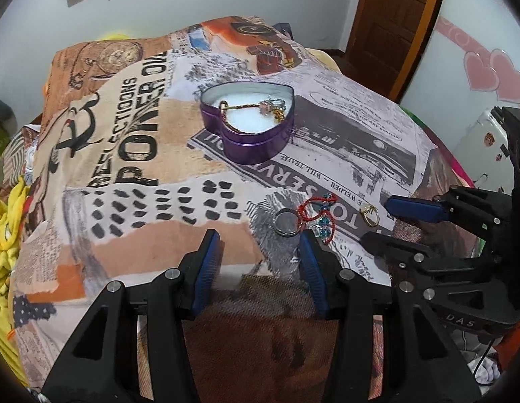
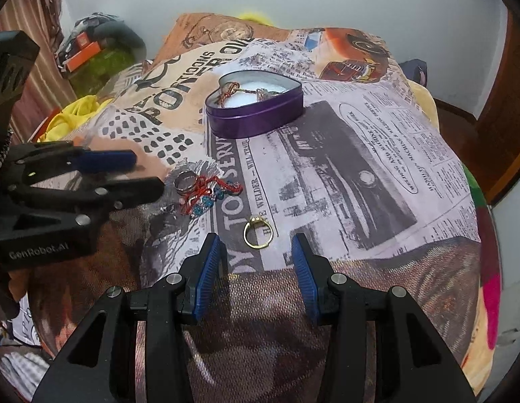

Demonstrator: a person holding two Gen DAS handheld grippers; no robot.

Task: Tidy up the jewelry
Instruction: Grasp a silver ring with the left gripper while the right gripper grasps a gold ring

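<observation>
A purple heart-shaped tin stands open on the printed cloth, with a gold chain and small pieces inside. Nearer lie a silver ring, a red thread bracelet with blue beads and a gold ring. My left gripper is open and holds nothing; the silver ring and bracelet lie just past its right fingertip. My right gripper is open, and the gold ring lies between its fingertips, untouched by the pads.
The newsprint-patterned cloth covers a rounded, cushion-like surface that drops away on all sides. Yellow fabric is bunched at the left. A wooden door stands at the back right, and clutter sits at the back left.
</observation>
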